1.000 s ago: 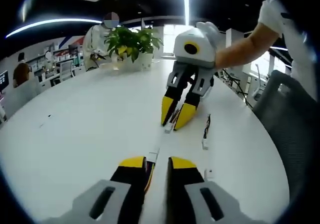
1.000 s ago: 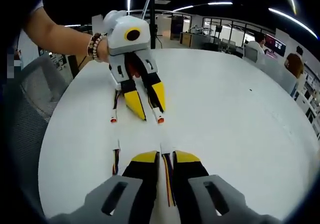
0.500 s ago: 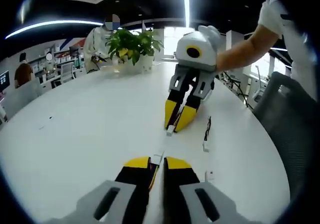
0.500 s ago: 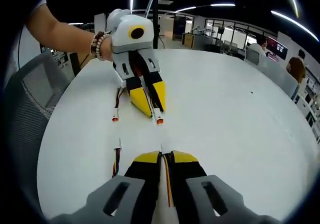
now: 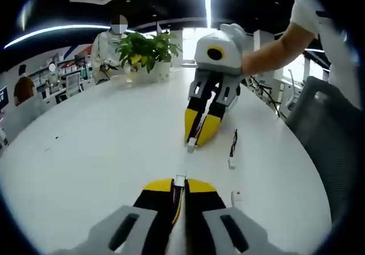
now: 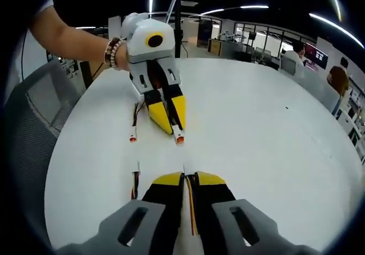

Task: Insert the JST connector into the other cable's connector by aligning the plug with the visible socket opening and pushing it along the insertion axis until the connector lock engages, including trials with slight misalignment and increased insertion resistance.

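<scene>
Facing tip to tip, left gripper [image 5: 179,185] and right gripper [image 6: 187,178] each pinch a cable.

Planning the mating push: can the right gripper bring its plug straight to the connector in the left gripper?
Probably yes. The right gripper, shut on its cable, faces the orange-tipped connector in the left gripper; only bare table lies between them.

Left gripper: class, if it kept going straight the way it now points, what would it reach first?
Probably the white connector sticking out of the right gripper, which faces it across bare white table. The left gripper is shut on its own cable. Depth is uncertain.
</scene>
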{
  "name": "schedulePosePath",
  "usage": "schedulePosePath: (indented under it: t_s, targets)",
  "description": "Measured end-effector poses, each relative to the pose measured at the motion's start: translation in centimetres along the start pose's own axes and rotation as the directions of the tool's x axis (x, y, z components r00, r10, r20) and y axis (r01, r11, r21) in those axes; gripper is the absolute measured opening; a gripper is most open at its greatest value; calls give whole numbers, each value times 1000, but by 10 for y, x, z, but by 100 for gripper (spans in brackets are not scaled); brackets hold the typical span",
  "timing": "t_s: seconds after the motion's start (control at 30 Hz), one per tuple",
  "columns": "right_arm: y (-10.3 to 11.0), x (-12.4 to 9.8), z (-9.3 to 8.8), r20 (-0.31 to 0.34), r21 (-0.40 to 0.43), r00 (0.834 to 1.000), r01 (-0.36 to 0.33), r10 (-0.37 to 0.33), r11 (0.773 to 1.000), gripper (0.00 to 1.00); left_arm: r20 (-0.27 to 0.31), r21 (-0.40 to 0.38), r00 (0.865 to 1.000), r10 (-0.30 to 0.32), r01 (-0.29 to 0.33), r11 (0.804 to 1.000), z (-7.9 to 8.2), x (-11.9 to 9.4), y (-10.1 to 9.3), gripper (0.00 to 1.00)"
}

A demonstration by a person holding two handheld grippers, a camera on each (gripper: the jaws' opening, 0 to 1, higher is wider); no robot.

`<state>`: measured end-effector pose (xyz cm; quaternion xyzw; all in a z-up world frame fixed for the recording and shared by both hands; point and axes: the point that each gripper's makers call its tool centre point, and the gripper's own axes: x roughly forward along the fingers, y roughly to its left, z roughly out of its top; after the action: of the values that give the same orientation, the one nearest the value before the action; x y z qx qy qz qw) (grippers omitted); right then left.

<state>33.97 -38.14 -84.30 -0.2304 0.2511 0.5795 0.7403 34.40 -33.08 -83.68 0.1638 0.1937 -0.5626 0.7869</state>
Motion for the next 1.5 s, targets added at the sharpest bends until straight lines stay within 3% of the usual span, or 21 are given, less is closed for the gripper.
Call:
schedulePosePath:
  t_s: [0.33,0.5,1.5]
  targets:
    - [12,0,17,-5,-49,1000,-23,23,999,5,-73,127,997,-25,34,991,7,0,-13,1]
    - [17,3,26,6,-62,1000,-28,28,998,5,-76,147,996,-37,48,988,11,2,-18,1]
    - [20,14,19,-34,-92,998,-50,47,994,5,-75,129,996,-50,60,990,11,6,-14,1]
